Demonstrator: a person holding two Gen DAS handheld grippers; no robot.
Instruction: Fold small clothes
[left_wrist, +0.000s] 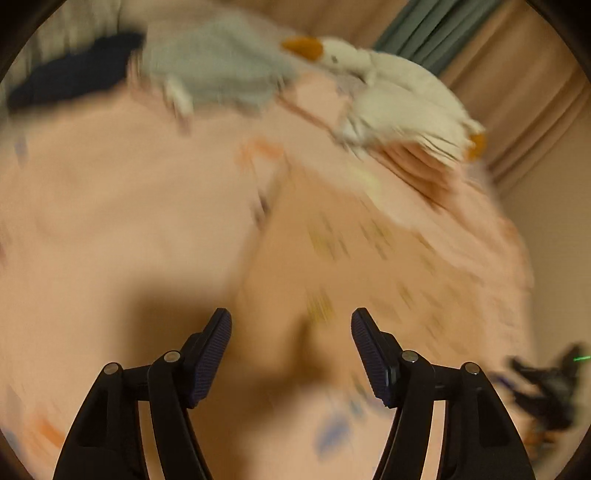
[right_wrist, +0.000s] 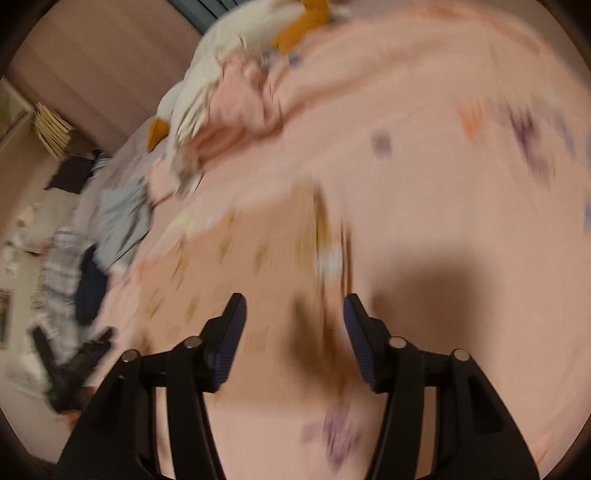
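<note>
Ribbed dark pads on my left gripper (left_wrist: 291, 321) stand well apart with nothing between them, poised over the near edge of the small peach garment (left_wrist: 343, 251); my right gripper (right_wrist: 294, 306) is spread the same way, empty, above that same cloth (right_wrist: 236, 273). Both views are smeared by motion, so fine detail is lost. The garment lies flat on the pink bedspread (left_wrist: 110, 192), a shade more orange than the sheet, thin and soft-looking, dotted with small yellowish and dark marks I cannot resolve; one long straight edge runs away from me in each view. I judge this to be the reach-in before a fold: neither tool has cloth, and the piece looks spread rather than doubled. The next move would call for each gripper to come down on a near corner or hem and pinch only the garment layer, not the bedspread beneath, which is close in colour and equally limp. Beyond it sit a plush white goose (left_wrist: 399, 99) with orange beak, a grey-blue knit-looking garment (left_wrist: 218, 70) and a dark navy item (left_wrist: 74, 77), apparently waiting their turn.
</note>
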